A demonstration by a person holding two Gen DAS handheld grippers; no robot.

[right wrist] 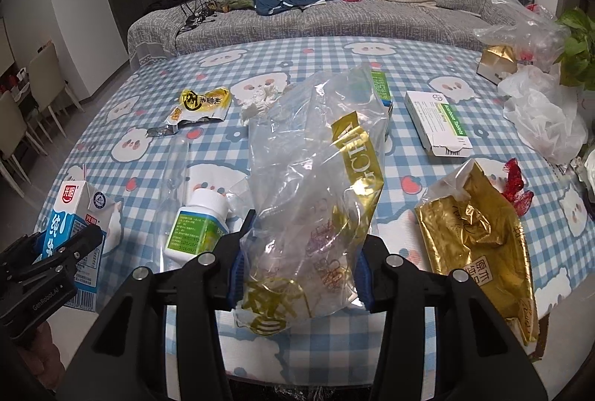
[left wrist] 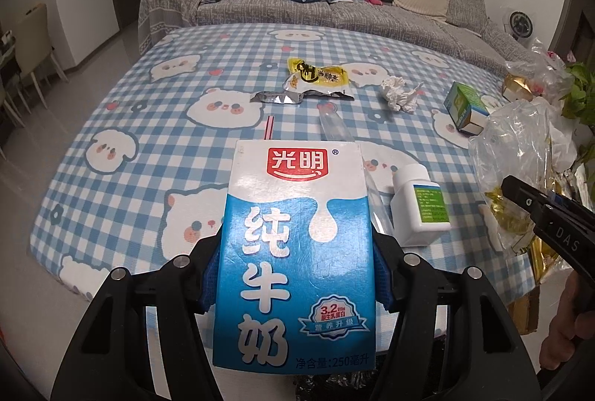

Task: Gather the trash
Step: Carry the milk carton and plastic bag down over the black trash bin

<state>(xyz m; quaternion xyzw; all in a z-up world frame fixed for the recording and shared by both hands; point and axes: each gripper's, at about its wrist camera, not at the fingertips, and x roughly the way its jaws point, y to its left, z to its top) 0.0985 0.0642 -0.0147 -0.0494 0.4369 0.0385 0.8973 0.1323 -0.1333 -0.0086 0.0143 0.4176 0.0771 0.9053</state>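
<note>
My left gripper (left wrist: pixel 295 271) is shut on a blue and white milk carton (left wrist: pixel 297 252), held upright above the table's near edge; it also shows in the right wrist view (right wrist: pixel 70 219). My right gripper (right wrist: pixel 301 274) is shut on a clear plastic bag with gold print (right wrist: pixel 319 178), held up over the table; the bag also shows in the left wrist view (left wrist: pixel 520 170). On the table lie a yellow snack wrapper (left wrist: pixel 316 79), a crumpled tissue (left wrist: pixel 399 92), a white pill bottle (left wrist: pixel 416 207) and a clear plastic sleeve (right wrist: pixel 174 170).
A green medicine box (left wrist: pixel 465 107), a white tablet box (right wrist: pixel 438 122), a gold foil bag (right wrist: pixel 479 245), a red wrapper (right wrist: pixel 517 185) and white plastic bags (right wrist: pixel 543 115) lie on the checked tablecloth (left wrist: pixel 148 148). A grey sofa (right wrist: pixel 297 14) stands behind.
</note>
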